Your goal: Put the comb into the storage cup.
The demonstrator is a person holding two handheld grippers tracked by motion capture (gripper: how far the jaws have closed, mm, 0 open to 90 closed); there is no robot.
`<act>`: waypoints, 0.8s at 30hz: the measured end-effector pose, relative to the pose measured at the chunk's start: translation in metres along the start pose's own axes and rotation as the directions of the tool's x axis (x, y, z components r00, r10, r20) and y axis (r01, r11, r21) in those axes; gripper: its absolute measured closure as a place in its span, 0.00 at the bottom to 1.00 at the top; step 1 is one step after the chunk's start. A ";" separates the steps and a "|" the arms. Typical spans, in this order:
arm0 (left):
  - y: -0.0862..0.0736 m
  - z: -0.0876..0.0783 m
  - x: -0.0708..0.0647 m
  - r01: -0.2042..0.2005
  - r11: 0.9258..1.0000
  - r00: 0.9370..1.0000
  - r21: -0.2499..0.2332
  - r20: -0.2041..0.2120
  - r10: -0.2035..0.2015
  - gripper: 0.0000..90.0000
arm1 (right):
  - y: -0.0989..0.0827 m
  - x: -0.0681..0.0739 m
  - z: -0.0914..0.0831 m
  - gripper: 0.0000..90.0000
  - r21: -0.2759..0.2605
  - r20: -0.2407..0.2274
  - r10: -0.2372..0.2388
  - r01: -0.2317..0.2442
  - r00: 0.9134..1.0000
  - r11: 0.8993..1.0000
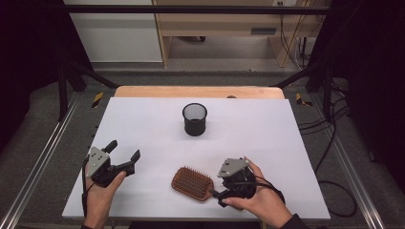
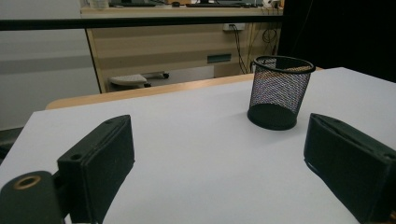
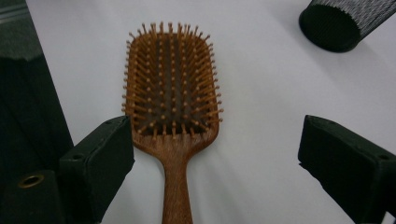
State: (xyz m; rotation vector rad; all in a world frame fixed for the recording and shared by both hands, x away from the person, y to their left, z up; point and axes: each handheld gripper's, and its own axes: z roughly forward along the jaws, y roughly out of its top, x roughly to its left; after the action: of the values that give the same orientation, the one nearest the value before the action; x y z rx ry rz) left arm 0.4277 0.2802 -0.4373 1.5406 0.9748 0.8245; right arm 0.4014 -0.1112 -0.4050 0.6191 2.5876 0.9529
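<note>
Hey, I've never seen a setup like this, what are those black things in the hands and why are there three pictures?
A person sits at a white table and holds a hand-operated tool in each hand. Each tool ends in two black jaws that pinch things. The big picture comes from a camera above the table. The other two come from small cameras riding on each tool, looking along its jaws. On the table stand a black mesh cup and a wooden hairbrush, bristles up. The left gripper is open and holds nothing. The right gripper is open too, with the brush handle lying between its jaws, not pinched.
</note>
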 end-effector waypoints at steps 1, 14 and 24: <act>0.000 0.000 0.000 -0.005 1.000 1.000 0.004 0.003 0.005 0.10 | 0.000 0.001 0.002 0.10 0.016 0.000 -0.003 0.003 1.000 1.000; -0.003 0.009 -0.003 -0.045 0.998 0.999 0.037 0.023 0.044 0.02 | -0.007 0.005 0.019 0.11 0.158 -0.072 0.003 0.008 0.997 0.987; -0.004 0.009 -0.006 -0.066 0.997 0.997 0.049 0.037 0.065 0.02 | -0.011 0.009 0.033 0.12 0.240 -0.127 0.024 0.007 0.992 0.971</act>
State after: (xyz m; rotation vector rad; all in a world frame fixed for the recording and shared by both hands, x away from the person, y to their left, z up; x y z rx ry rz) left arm 0.4329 0.2715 -0.4433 1.6324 0.9291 0.8211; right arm 0.4049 -0.0967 -0.4376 0.6496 2.8447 0.7074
